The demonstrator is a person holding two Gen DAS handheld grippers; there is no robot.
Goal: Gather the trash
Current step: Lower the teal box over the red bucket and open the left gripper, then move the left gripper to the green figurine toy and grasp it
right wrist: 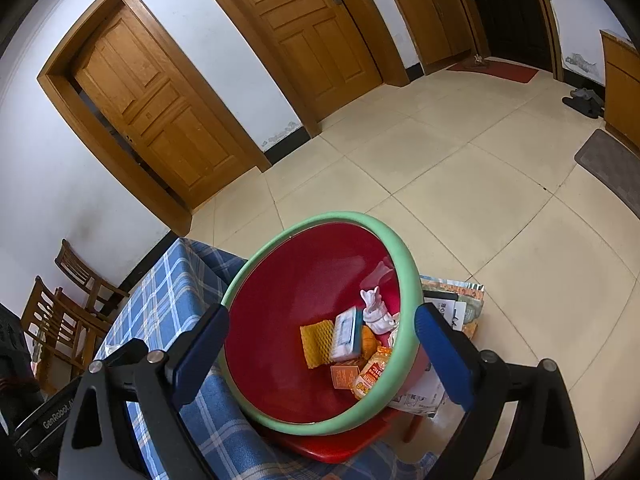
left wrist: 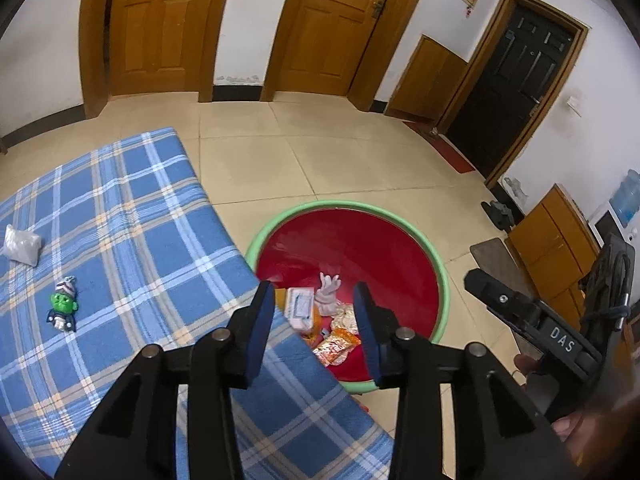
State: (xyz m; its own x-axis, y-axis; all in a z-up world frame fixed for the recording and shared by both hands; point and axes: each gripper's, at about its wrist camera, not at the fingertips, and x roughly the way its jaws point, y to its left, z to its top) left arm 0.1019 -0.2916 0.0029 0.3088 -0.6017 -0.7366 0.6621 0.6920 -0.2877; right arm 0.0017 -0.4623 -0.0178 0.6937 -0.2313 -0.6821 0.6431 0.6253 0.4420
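Observation:
A red basin with a green rim (left wrist: 436,268) (right wrist: 404,276) stands beside the table on a red stool (right wrist: 332,450). It holds trash: a white tissue pack (left wrist: 300,306) (right wrist: 347,334), a white crumpled glove-like piece (left wrist: 328,290) (right wrist: 376,312), orange snack wrappers (left wrist: 336,346) (right wrist: 370,374) and a yellow foam net (right wrist: 316,342). My left gripper (left wrist: 316,324) is open and empty above the table edge and basin. My right gripper (right wrist: 320,356) is open and empty, above the basin. On the blue plaid tablecloth (left wrist: 120,240) lie a white crumpled bag (left wrist: 22,245) and a green-faced toy figure (left wrist: 63,310).
Wooden doors (left wrist: 160,24) line the far wall, a dark door (left wrist: 516,88) at right. A wooden cabinet (left wrist: 556,248), floor mats (left wrist: 496,260) and slippers (left wrist: 498,212) stand at right. Wooden chairs (right wrist: 60,312) stand left of the table. Papers (right wrist: 452,308) lie under the basin.

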